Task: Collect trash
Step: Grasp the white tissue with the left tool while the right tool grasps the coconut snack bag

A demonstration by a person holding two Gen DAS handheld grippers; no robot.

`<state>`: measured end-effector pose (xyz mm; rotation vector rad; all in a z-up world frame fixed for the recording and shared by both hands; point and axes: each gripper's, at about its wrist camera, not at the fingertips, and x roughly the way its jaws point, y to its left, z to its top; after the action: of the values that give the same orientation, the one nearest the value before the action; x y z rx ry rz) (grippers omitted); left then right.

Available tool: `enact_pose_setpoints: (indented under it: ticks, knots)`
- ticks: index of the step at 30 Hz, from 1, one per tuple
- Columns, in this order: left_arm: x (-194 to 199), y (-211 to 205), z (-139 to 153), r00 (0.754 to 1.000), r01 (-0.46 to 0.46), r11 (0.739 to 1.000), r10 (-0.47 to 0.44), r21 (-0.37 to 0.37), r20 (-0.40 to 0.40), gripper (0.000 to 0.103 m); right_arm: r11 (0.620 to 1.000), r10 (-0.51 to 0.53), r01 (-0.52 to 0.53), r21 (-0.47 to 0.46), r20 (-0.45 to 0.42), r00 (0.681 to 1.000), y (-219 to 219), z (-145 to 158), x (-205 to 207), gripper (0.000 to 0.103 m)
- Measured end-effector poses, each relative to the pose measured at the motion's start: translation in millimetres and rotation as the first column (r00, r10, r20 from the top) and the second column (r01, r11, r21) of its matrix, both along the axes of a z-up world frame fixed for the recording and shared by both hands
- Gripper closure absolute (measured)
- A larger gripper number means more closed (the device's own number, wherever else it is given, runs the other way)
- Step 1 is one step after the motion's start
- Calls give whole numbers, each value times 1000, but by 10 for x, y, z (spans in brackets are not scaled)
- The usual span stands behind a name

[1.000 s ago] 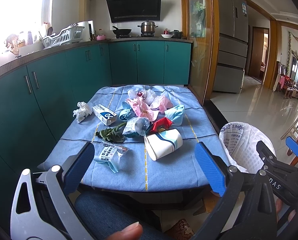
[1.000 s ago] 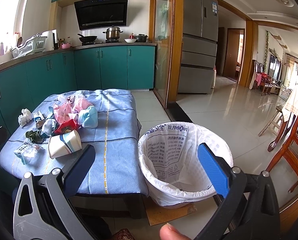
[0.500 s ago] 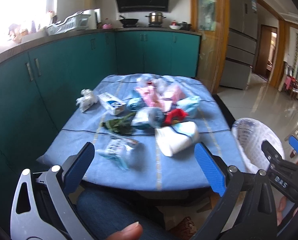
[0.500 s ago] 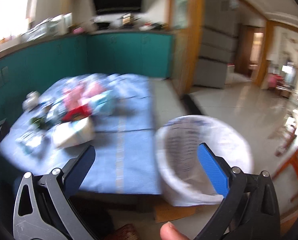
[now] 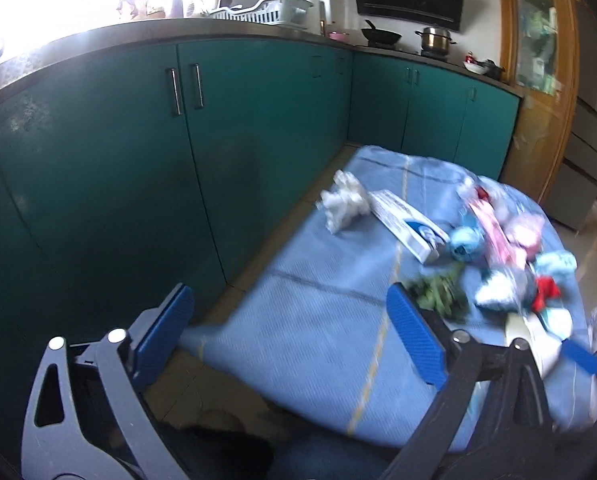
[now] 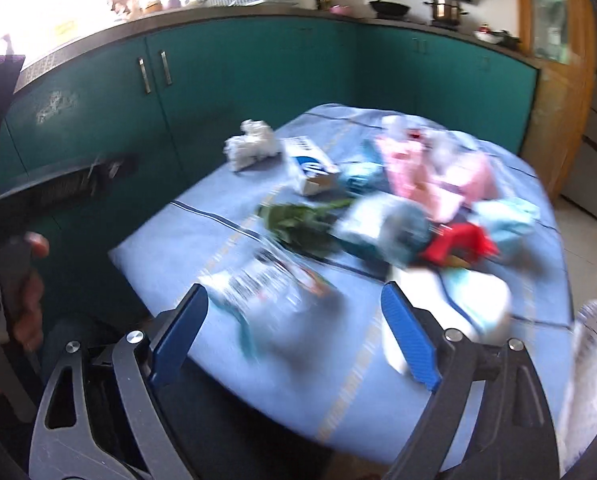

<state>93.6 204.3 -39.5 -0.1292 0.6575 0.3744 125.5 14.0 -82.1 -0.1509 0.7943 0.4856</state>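
Trash lies piled on a blue-clothed table (image 5: 318, 320): a crumpled white tissue (image 5: 344, 200), a white-and-blue carton (image 5: 406, 224), green leaves (image 6: 298, 220), a red wrapper (image 6: 456, 244), pink bags (image 6: 430, 172), a white-and-teal cup (image 6: 462, 300) and a clear printed wrapper (image 6: 266, 284). My left gripper (image 5: 288, 332) is open over the table's near left corner, holding nothing. My right gripper (image 6: 294, 332) is open just above the near edge, with the clear wrapper right ahead of its fingers. The white-lined bin (image 6: 590, 344) shows at the right edge.
Teal cabinets (image 5: 178, 160) run close along the table's left side and behind it. The counter carries a dish rack (image 5: 266, 10), a pan and a pot. A hand (image 6: 26, 292) on the left gripper's handle shows in the right wrist view. Both views are motion-blurred.
Both grippers have swung left and down toward the table. The bin has slid from the middle of the right wrist view to its right edge. Both stayed open.
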Motion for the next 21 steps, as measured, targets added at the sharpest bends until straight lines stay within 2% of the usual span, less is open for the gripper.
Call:
enact_pose_setpoints:
  ticks: [3,6,9,12,13,14,15,16,17,18,21]
  knots:
    - [419,233,105,998,60,993,-61,-101,-2,12,1000,0,0,-3,-36,999,176,-89,170,16]
    - [1033,336,174,992,122,987,-124,-108,-14,8,1000,-6,5,-14,-54,999,223,-146,233,16]
    - [1747,297,2,970,207,974,-216,-94,-108,6,1000,-13,12,-25,-65,998,241,-207,266,15]
    - [2175,217,-280,941,259,960,-275,-105,-197,8,1000,-22,20,-19,-85,996,161,-252,275,15]
    - [2258,205,-379,932,271,953,-295,-136,-210,12,1000,-22,21,-18,-90,996,139,-262,279,15]
    - [2281,206,-435,928,276,949,-304,-152,-216,25,1000,-24,23,-19,-92,995,127,-267,280,15]
    - [2287,196,-515,919,280,944,-316,-172,-235,42,999,-28,26,-22,-93,995,111,-275,289,15]
    - [2283,191,-570,914,283,941,-323,-186,-245,51,999,-30,28,-23,-93,995,108,-286,302,15]
    - [2281,197,-618,910,289,937,-333,-198,-248,67,999,-32,30,-22,-94,995,104,-296,312,15]
    - [2243,201,-653,911,289,938,-331,-192,-244,74,999,-33,32,-20,-96,995,101,-303,320,15]
    - [2072,209,-650,918,301,934,-338,-190,-207,81,1000,-28,28,-2,-113,993,116,-321,328,15]
